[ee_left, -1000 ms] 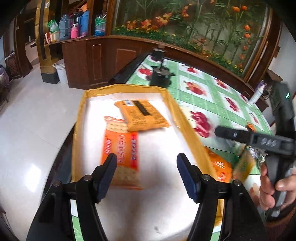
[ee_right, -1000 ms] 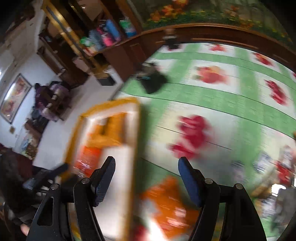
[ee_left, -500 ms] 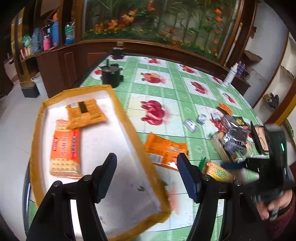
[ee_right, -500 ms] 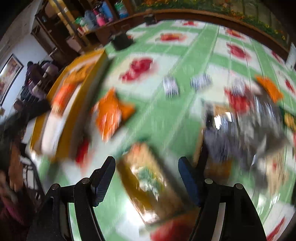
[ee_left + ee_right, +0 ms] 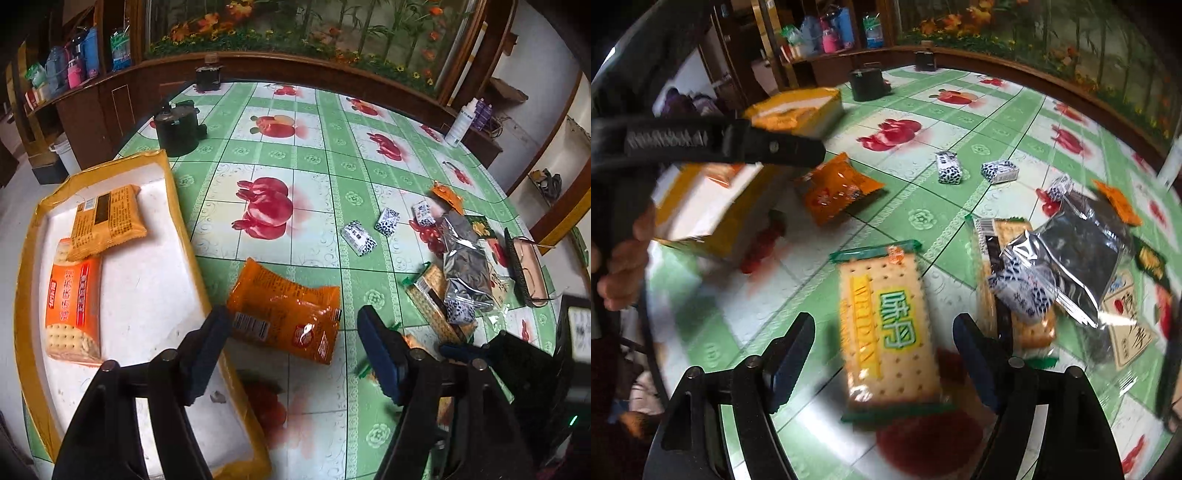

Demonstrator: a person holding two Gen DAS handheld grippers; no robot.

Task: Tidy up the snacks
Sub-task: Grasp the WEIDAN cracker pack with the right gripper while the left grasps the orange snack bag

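Observation:
A yellow-rimmed box (image 5: 177, 206) at the table's left holds an orange-yellow packet (image 5: 107, 218) and an orange cracker pack (image 5: 72, 306). Just right of the box an orange snack bag (image 5: 284, 310) lies on the green cloth. My left gripper (image 5: 293, 325) hovers over it with jaws opening and pads clear of the bag. My right gripper (image 5: 882, 332) hangs over a green-ended cracker pack (image 5: 886, 328). Its jaws are opening too, and the pack lies flat between the fingers, untouched. A silver bag (image 5: 1082, 236) and a second cracker pack (image 5: 1015, 328) lie to the right.
Small black-and-white packets (image 5: 358, 240) and other wrappers lie scattered on the right side of the table. A black pot (image 5: 177, 129) stands at the back left and a white bottle (image 5: 458, 125) at the back right. A hand (image 5: 620, 266) is at the left edge.
The left gripper swung right, from above the box to above the orange bag. The right gripper swept right to the cracker pack. Both jaws stand slightly wider.

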